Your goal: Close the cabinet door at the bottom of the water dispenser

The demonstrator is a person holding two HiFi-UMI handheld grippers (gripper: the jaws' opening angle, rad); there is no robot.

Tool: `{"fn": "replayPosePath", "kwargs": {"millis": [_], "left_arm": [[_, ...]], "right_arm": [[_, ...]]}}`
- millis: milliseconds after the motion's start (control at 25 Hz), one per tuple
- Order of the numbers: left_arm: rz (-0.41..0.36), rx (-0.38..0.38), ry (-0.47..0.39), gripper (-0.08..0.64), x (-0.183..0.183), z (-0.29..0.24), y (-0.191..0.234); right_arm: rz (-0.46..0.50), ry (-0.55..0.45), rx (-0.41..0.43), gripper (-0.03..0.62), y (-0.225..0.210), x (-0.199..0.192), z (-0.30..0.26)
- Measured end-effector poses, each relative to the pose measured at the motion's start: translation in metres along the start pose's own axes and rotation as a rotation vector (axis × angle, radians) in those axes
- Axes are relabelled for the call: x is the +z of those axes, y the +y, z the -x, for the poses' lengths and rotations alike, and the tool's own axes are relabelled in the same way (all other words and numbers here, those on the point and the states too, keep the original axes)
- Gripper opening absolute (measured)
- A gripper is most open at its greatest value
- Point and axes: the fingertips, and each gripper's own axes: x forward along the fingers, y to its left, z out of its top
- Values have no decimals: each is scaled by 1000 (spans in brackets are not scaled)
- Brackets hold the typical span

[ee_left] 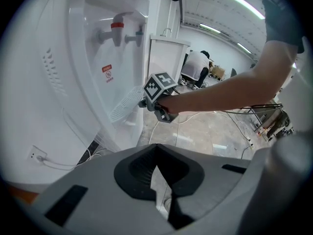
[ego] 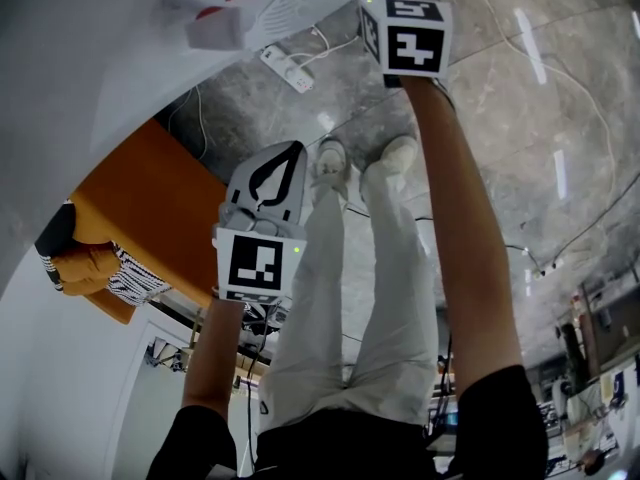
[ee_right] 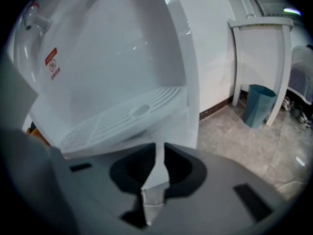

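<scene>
Since the tall glossy white plastic water dispenser point(ee_left: 63, 82) fills every view, it anchors this entry. Its white cabinet door point(ee_right: 191, 125) I take to be the panel directly under the ribbed white drip tray point(ee_right: 128, 112); ajar or flush, cannot tell. Judgement: a light, stiff, slick hinged panel that swings freely, so push flat on its free edge with no pinch. Close before the tray, the right gripper point(ee_right: 157, 175) has its jaws parted a slit with nothing between them. Over the floor, the left gripper point(ee_left: 157, 187) is closed and empty. Head view hides the right jaws under the black-and-white marker cube point(ego: 405, 33); the right gripper view shows them.
</scene>
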Motion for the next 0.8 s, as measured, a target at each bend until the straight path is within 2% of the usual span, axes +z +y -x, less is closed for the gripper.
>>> {"fn": "replayPosePath", "kwargs": {"millis": [240,440,800], "left_arm": [[3,3,-1,11,1,1,0],[-11,-9,-25,11,13,0,-2],[-65,-36,-101,11,53,12,-11]], "right_arm": [[-5,23,6,58,-8,-9,10],[90,29,-3,58,-11,-10,29],[162,59,-4,40,-8,-11,98]]}}
